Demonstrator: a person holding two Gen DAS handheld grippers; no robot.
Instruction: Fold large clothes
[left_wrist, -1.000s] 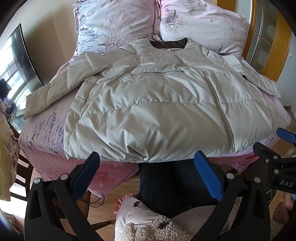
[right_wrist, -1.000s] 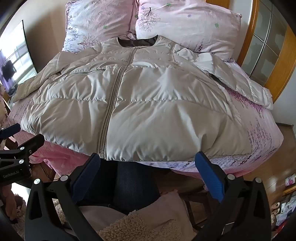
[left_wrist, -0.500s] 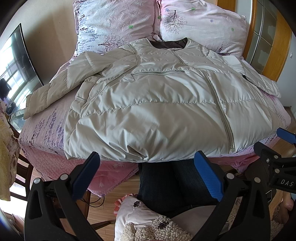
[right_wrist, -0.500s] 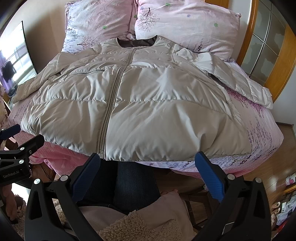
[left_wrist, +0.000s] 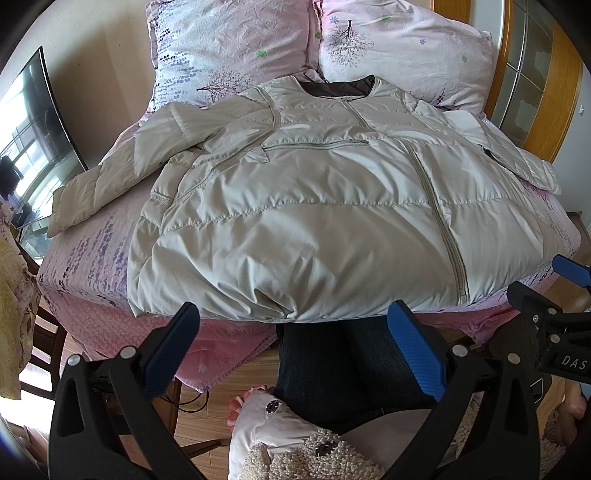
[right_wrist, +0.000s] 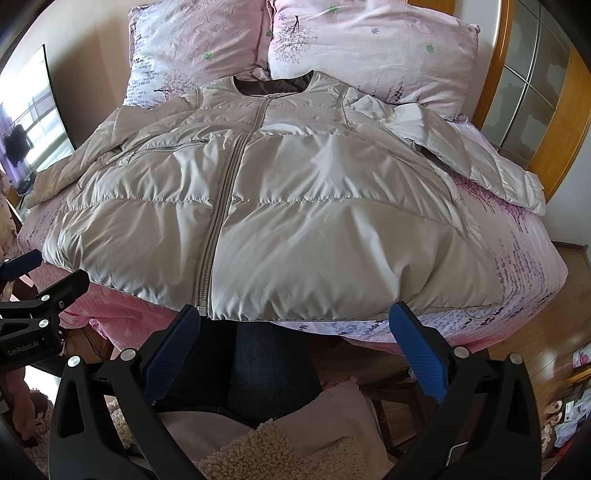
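A large beige puffer jacket (left_wrist: 295, 206) lies flat and zipped on the pink bed (left_wrist: 85, 254), collar toward the pillows, hem at the near edge. It also shows in the right wrist view (right_wrist: 295, 206). Its left sleeve (left_wrist: 122, 173) stretches out to the left, its right sleeve (right_wrist: 480, 162) to the right. My left gripper (left_wrist: 293, 350) is open and empty, just short of the hem. My right gripper (right_wrist: 295, 350) is open and empty, also short of the hem, and shows at the right edge of the left wrist view (left_wrist: 546, 314).
Two floral pillows (left_wrist: 229, 48) (left_wrist: 402, 51) lean at the head of the bed. A wooden-framed glass door (right_wrist: 535, 92) stands at the right. A TV screen (left_wrist: 33, 122) is at the left. The person's dark trousers (left_wrist: 332, 362) and a chair (left_wrist: 40, 354) are below the bed edge.
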